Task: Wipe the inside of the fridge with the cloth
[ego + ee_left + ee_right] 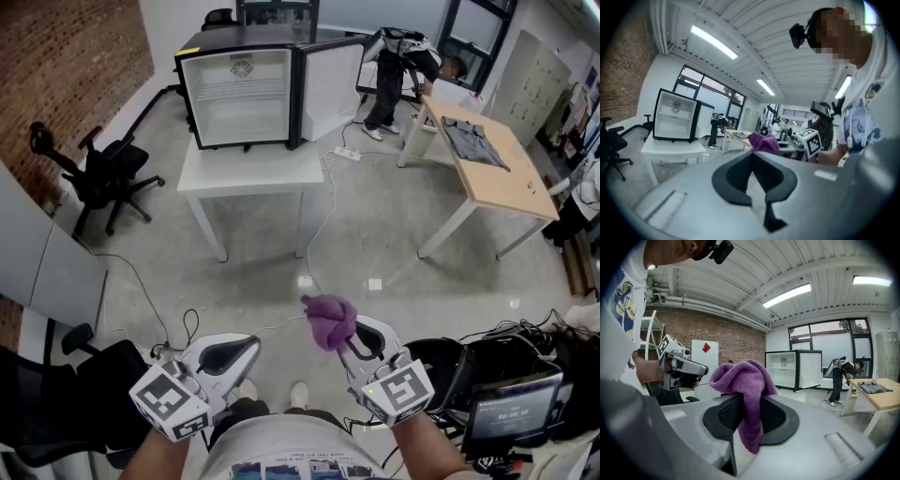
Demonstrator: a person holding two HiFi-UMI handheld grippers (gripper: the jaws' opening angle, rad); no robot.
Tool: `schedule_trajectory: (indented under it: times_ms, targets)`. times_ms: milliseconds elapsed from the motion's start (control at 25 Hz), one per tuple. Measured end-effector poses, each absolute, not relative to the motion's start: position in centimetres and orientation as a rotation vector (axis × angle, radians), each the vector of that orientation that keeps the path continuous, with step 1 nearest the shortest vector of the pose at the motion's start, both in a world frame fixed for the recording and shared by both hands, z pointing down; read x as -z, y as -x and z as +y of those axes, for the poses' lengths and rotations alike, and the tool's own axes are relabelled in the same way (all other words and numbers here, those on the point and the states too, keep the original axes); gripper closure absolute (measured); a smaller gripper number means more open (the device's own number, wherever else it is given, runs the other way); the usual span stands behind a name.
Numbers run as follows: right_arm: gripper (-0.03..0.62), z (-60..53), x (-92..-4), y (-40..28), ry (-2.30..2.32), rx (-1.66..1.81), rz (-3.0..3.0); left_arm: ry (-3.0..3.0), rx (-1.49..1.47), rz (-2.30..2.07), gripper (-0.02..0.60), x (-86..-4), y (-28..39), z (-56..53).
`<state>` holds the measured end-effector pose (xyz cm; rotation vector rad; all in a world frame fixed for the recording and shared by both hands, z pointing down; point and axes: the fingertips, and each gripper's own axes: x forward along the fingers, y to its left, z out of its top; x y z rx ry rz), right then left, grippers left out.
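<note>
A small black fridge (246, 94) stands on a white table (253, 171) across the room, its door (330, 86) swung open to the right and its white inside bare. It also shows far off as the fridge (675, 122) and the fridge (793, 369). A purple cloth (328, 320) sticks up from my right gripper (354, 339), which is shut on it; the cloth (746, 397) hangs down between the pads. My left gripper (228, 356) is shut with nothing in it, its pads (752, 176) pressed together. Both grippers are held low, near my body, far from the fridge.
A black office chair (98, 173) stands left of the white table. A wooden table (487, 159) with a grey garment is at the right, a person bending beside it. Cables and a power strip (347, 153) lie on the floor. Dark equipment (511, 403) sits at my right.
</note>
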<state>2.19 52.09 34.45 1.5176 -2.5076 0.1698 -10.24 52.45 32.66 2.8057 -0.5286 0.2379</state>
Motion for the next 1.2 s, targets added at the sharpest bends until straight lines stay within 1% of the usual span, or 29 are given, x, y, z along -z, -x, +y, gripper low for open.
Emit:
schedule_trajectory:
  times_ms: [360, 840, 1040, 1200]
  targets:
    - [0.516, 48.5, -33.9, 2.5, -1.521, -0.146, -2.494, -2.83, -0.212, -0.555, 0.577, -31.7, 15.2, 48.8]
    - [0.514, 45.3, -34.8, 5.9, -1.613, -0.222, -2.422, -2.809, -0.156, -0.51, 0.577, -32.4, 19.5, 45.8]
    - [0.514, 44.3, -35.3, 6.1, -1.638, -0.27, -2.42, -2.784, -0.157, -0.514, 0.577, -33.2, 19.7, 44.3]
    - [0.514, 41.5, -35.2, 4.9, -1.618, -0.251, -2.431, -2.793, -0.165, -0.544, 0.577, -32.9, 18.5, 41.5]
